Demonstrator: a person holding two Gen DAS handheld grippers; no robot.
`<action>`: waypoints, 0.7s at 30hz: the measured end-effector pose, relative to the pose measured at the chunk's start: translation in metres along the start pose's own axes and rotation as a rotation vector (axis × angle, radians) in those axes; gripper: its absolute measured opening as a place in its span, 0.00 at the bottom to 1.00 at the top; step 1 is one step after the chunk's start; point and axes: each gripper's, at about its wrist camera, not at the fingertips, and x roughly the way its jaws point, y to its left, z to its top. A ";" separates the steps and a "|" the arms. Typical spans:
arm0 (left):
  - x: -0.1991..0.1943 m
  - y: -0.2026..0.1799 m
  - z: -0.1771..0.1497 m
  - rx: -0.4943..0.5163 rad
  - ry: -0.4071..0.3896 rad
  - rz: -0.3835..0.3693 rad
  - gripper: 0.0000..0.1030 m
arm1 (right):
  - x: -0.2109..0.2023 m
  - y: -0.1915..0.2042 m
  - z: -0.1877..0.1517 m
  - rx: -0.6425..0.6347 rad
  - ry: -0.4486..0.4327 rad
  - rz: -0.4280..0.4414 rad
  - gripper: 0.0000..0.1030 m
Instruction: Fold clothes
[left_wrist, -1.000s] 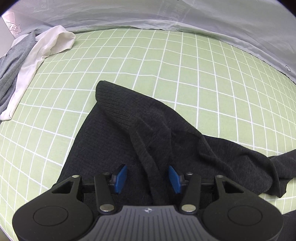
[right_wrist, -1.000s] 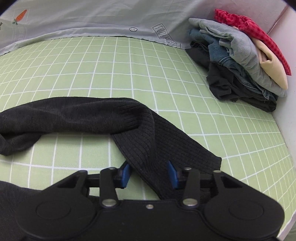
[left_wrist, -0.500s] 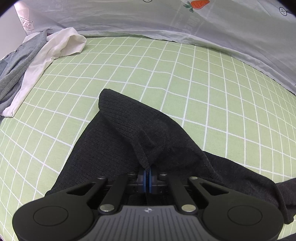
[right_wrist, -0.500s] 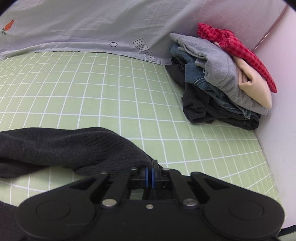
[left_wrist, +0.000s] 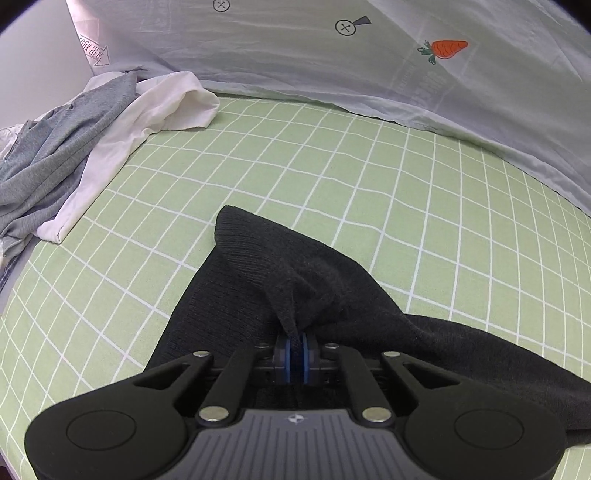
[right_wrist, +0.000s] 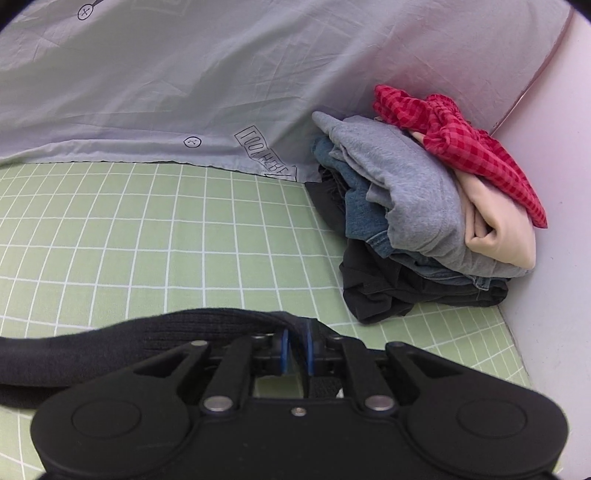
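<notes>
A dark charcoal ribbed knit garment (left_wrist: 258, 280) lies on the green checked sheet (left_wrist: 332, 166). My left gripper (left_wrist: 294, 345) is shut on a pinched ridge of it, and the cloth rises toward the blue pads. My right gripper (right_wrist: 295, 349) is shut on another part of the same dark garment (right_wrist: 110, 343), lifted off the sheet; the cloth trails away to the left. The part held under the right gripper is hidden by its body.
A grey and a white garment (left_wrist: 74, 147) lie crumpled at the far left. A stack of folded clothes (right_wrist: 424, 214), red check on top, stands at the right against a white wall (right_wrist: 554, 258). A pale printed sheet (right_wrist: 184, 74) hangs behind.
Both grippers went from open around the dark cloth to shut on it, then rose with it. The right view now looks higher, with the cloth lifted off the sheet.
</notes>
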 end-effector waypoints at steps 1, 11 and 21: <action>-0.004 -0.001 -0.001 0.010 -0.007 0.005 0.14 | -0.001 0.000 -0.002 0.022 -0.010 0.010 0.40; -0.040 -0.032 -0.027 0.157 -0.040 -0.047 0.54 | -0.001 -0.019 -0.055 0.258 0.024 0.080 0.47; -0.031 -0.122 -0.073 0.435 0.065 -0.122 0.62 | 0.010 -0.014 -0.077 0.244 0.093 0.138 0.34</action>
